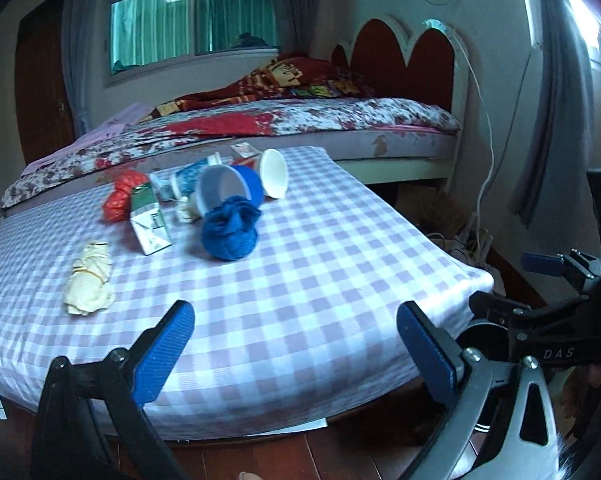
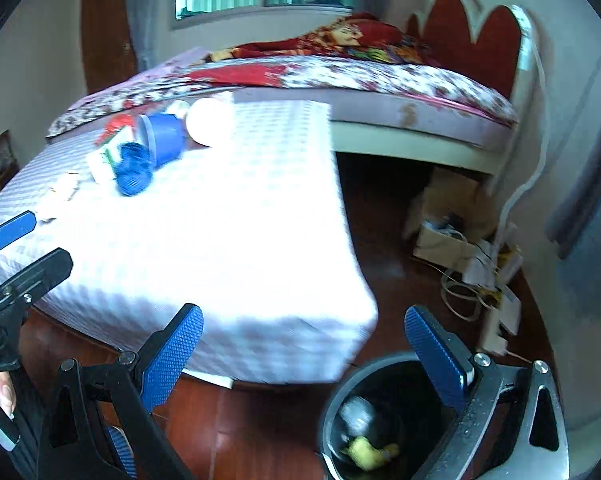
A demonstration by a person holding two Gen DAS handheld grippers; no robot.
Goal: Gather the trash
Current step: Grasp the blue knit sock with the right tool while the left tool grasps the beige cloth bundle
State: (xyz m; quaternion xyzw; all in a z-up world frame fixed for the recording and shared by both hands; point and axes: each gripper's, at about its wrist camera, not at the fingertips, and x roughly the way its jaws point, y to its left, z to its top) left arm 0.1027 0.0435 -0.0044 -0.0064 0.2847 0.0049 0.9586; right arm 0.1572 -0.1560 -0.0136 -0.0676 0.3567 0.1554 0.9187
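Note:
Trash lies on a checked tablecloth: a crumpled cream paper, a green and white carton, a red bag, a blue cloth ball, a blue cup on its side, a white paper cup and a wrapper. My left gripper is open and empty above the table's near edge. My right gripper is open and empty, above a black bin on the floor that holds a yellow scrap and a grey wad.
A bed with a floral cover stands behind the table. Boxes, cables and a power strip lie on the wooden floor at the right. The right gripper shows at the right of the left wrist view.

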